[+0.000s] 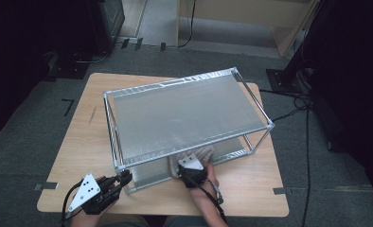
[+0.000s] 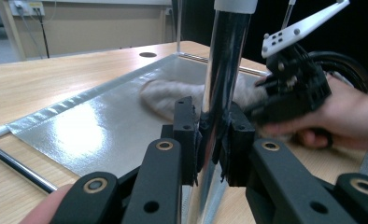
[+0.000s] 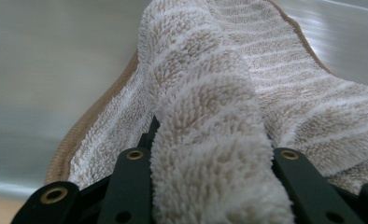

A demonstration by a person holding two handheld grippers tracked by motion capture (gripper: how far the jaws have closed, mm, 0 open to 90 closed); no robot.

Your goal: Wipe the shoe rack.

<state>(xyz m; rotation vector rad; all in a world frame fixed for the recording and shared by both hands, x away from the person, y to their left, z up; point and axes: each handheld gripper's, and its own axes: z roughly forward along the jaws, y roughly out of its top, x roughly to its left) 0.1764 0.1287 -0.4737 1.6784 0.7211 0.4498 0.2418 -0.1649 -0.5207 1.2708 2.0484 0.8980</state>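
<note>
A two-tier metal rack [image 1: 170,84] stands on the wooden table [image 1: 80,142]. My left gripper [image 1: 124,178] is at the rack's front left corner, shut on the upright chrome post [image 2: 224,70]; its pads clamp the post from both sides [image 2: 213,135]. My right gripper [image 1: 189,164] reaches under the top shelf at the front. It is shut on a bunched fold of a beige striped towel [image 3: 205,140], which lies spread on the shiny lower shelf [image 2: 93,135]. In the left gripper view the towel [image 2: 168,93] lies behind the post, with the right gripper [image 2: 261,105] on its near edge.
The top shelf hangs low over the lower one and covers most of it. Thin corner posts [image 1: 258,142] stand at each corner. Bare table shows to the left of the rack and along the front [image 1: 251,189]. Cables [image 1: 307,142] run across the floor at the right.
</note>
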